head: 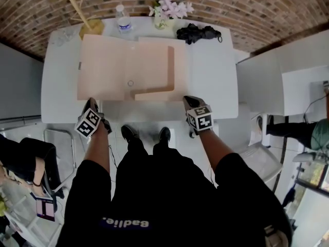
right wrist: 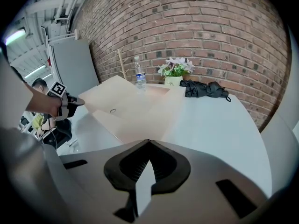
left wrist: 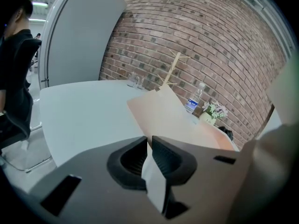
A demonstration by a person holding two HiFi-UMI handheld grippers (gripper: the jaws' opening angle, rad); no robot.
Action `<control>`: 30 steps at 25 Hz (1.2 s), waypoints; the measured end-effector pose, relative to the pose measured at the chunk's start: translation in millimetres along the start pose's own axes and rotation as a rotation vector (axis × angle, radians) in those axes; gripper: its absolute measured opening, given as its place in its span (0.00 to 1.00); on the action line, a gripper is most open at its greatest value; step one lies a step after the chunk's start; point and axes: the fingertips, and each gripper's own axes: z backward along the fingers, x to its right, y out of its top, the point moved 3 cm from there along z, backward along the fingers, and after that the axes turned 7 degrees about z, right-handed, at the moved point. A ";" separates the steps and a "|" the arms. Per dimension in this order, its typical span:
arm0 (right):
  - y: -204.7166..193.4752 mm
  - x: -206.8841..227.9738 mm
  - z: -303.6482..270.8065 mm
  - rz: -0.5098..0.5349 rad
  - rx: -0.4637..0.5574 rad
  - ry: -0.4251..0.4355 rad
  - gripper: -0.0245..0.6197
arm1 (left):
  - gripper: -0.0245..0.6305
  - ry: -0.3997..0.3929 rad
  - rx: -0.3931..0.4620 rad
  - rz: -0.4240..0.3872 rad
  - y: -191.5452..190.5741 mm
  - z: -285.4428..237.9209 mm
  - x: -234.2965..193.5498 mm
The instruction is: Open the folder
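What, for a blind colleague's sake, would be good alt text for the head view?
A peach folder lies open on a white table, seen from above, with the person's left gripper and right gripper by its near corners. A water bottle, flowers and a black umbrella sit along the table's far edge.

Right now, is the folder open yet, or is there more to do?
Looks nearly done: the folder lies spread open on the table. The left gripper sits by its front corner, jaws slightly apart, holding nothing; the right gripper is shut. Little seems left.
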 end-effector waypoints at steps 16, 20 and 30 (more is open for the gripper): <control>1.2 0.6 -2.8 0.006 -0.005 -0.019 0.08 | 0.10 0.031 -0.069 0.083 -9.3 -16.9 -16.3; 1.0 1.8 -3.2 0.000 -0.008 -0.016 0.08 | 0.10 -0.004 -0.047 0.101 -4.0 -8.0 -8.5; 0.3 1.0 -5.2 0.049 -0.030 0.004 0.08 | 0.10 -0.122 -0.006 -0.011 11.3 28.4 29.4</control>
